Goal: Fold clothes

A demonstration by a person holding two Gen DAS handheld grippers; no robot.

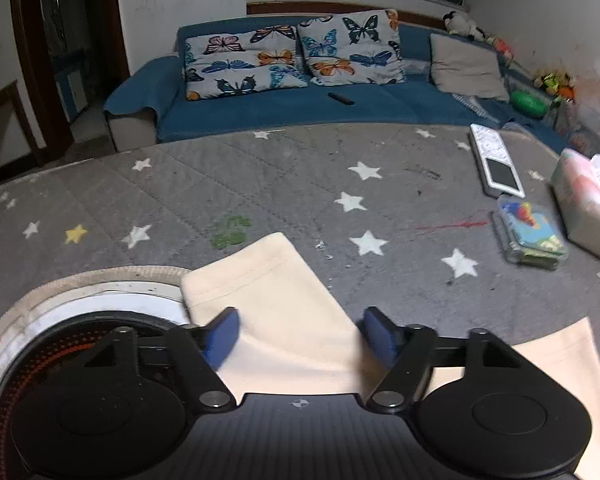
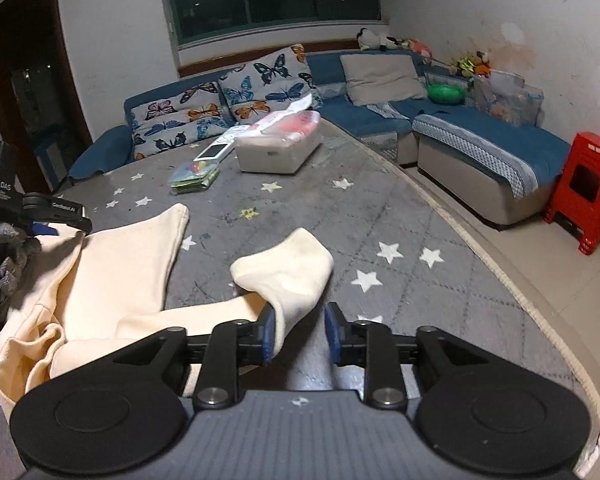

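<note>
Two grippers over cream garment [image 2: 112, 280] on star-print grey cover [image 2: 420, 208]. Right gripper [image 2: 298, 332]: jaws parted, lifted leg end [image 2: 296, 268] draped against left pad, not clamped. Left gripper [image 1: 298, 334]: jaws wide, straddling other leg [image 1: 268, 292]. Advice: close squarely on hem, lift evenly. Tissue box [image 2: 278, 148] at 12 o'clock, sofa [image 2: 380, 92] beyond.

Both wrist views look low across the star-patterned table [image 1: 300, 184] toward the blue sofa [image 2: 380, 120].
</note>
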